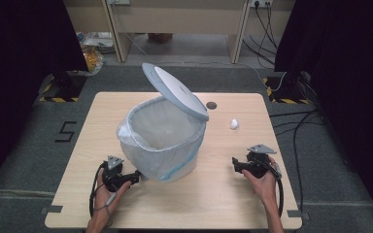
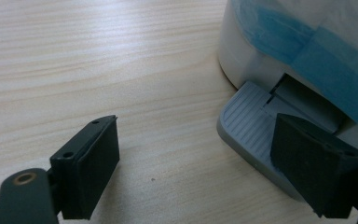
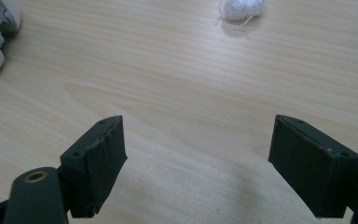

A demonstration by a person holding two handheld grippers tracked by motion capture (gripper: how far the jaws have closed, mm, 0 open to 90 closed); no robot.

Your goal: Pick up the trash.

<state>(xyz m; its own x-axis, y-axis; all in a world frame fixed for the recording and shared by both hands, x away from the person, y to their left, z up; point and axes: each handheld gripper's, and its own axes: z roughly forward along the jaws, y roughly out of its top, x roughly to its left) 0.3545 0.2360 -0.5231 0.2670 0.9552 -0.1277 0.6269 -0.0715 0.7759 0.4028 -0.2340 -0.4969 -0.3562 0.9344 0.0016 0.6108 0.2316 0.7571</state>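
Pedal bin [image 1: 162, 145] sits near the middle of the table [image 1: 223, 194], lid [image 1: 175, 90] tipped up and open, white liner bag [image 1: 141, 124] folded over the rim. Left gripper [image 1: 137, 177] is low at the bin's near-left base, jaws spread wide. From the left gripper view, one jaw rests over the grey ribbed foot pedal [image 2: 249, 123] that juts from the bin's bottom edge, while the other hangs over bare wood; a blue strip [image 2: 326, 60] of the liner runs along the bin wall just above the pedal. Whether that jaw truly presses the pedal or only hovers on it, I can't tell. Over to the right gripper [image 1: 234, 164]: held near the front right of the table, jaws released and gripping nothing. Ahead of it, well apart, lies a small crumpled white wad [image 1: 234, 124], seen at the top of the right gripper view [image 3: 240, 9], out on open table to the right of the bin.
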